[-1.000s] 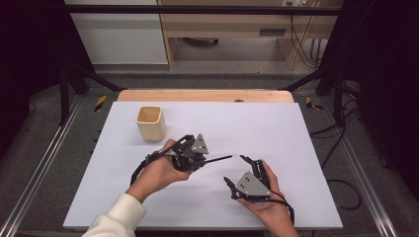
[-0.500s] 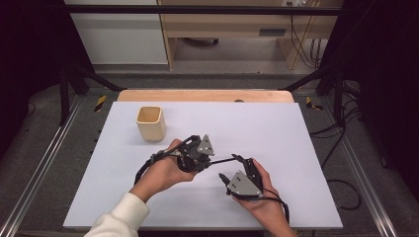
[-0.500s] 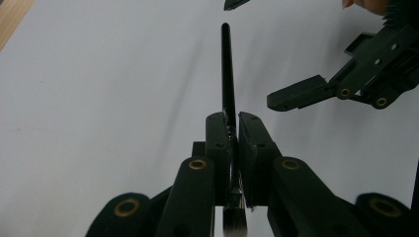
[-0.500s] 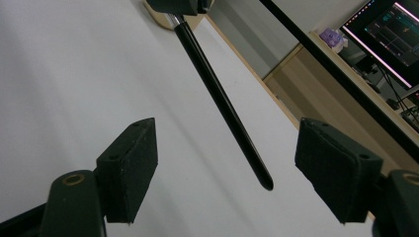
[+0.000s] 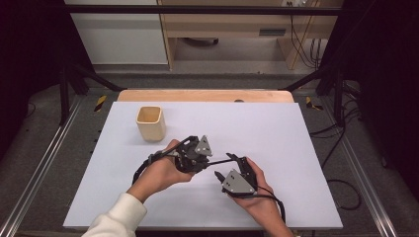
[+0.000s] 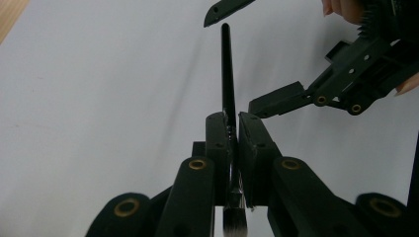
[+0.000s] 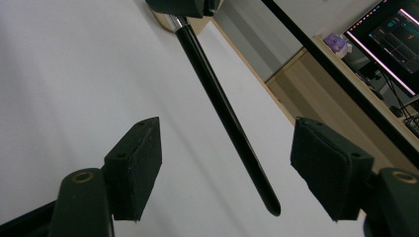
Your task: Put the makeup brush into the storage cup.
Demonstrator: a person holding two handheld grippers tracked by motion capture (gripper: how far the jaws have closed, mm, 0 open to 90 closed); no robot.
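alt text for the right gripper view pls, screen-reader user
The right gripper holds its two padded jaws wide open around a slim black brush handle, which slants between them untouched over the white table; a lit monitor sits at upper right.

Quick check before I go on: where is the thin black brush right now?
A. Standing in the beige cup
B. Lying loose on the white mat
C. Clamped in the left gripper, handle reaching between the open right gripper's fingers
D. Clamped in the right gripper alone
C: the left gripper is shut on the brush, while its handle runs between the spread fingers of the right gripper, which have not closed on it.
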